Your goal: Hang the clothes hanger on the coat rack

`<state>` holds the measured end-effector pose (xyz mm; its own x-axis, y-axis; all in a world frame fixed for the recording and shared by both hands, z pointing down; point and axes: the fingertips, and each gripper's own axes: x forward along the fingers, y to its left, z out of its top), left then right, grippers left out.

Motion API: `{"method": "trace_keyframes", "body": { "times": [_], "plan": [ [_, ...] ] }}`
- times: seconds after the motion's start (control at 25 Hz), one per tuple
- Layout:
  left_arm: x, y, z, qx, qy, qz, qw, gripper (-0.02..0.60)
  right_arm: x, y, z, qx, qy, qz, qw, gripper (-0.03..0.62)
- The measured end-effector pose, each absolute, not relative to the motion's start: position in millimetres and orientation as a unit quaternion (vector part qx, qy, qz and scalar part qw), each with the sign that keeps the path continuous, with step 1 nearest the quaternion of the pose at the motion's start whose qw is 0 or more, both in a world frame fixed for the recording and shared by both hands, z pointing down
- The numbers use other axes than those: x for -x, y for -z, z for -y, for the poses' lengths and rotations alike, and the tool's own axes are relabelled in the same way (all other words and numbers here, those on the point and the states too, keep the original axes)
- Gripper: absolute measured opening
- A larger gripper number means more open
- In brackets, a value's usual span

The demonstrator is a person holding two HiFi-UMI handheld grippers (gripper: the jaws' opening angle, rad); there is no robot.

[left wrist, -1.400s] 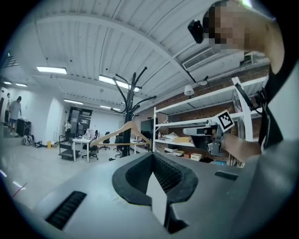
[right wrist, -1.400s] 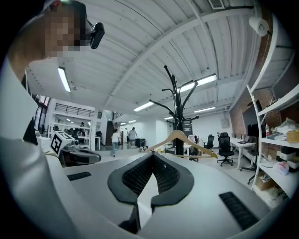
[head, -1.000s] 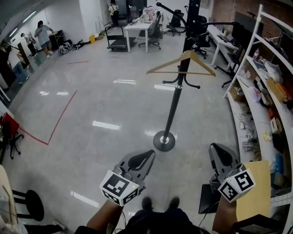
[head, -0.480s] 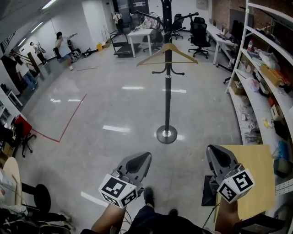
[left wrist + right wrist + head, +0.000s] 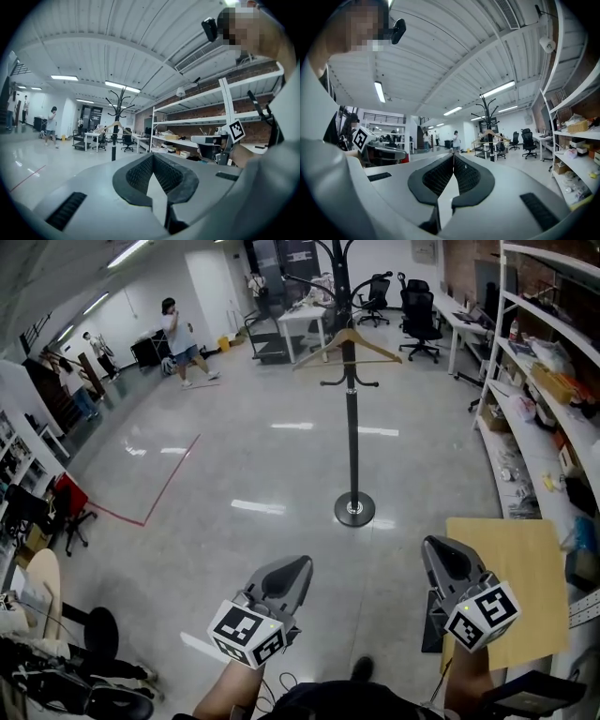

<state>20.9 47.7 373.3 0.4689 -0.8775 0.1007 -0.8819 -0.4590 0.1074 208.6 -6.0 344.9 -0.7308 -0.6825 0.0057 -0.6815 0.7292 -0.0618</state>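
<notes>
Person (image 5: 176, 326): far left bkgd, mid-stride on the floor (image 5: 234, 456); further right in the head view than 0.5 s ago.
L gripper (image 5: 298, 564): low in the head view, jaw tips together, nothing between them; same spot as before.
Coat rack (image 5: 352, 418): upright, centre, well apart from both grippers; base sits a bit further right than 0.5 s ago.
Hanger (image 5: 347, 341): wooden, hangs on the coat rack's upper part, as in both earlier frames; untouched by either gripper.
R gripper (image 5: 433, 546): low right, jaw tips together, empty; barely shifted.
Board (image 5: 511, 587): tan, just right of R gripper; more of it shows now.
Shelves (image 5: 553, 381): cluttered, along right edge.
</notes>
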Motion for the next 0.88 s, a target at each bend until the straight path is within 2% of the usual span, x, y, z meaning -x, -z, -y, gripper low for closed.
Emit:
{"method": "trace_keyframes", "body": {
  "times": [0.2, 0.48, 0.88],
  "plan": [
    [-10, -374, -100, -0.865, 0.002, 0.499, 0.057, 0.000, -183, -344, -49, 0.368, 0.010, -0.930, -0.001, 0.008],
    [39, -395, -197, -0.866, 0.008, 0.492, 0.084, 0.000, -143, -350, -148, 0.389, 0.014, -0.921, -0.017, 0.008],
    [38, -395, -286, -0.878, 0.015, 0.468, 0.102, 0.000, -151, -353, -262, 0.416, 0.018, -0.908, -0.036, 0.008]
  ]
}}
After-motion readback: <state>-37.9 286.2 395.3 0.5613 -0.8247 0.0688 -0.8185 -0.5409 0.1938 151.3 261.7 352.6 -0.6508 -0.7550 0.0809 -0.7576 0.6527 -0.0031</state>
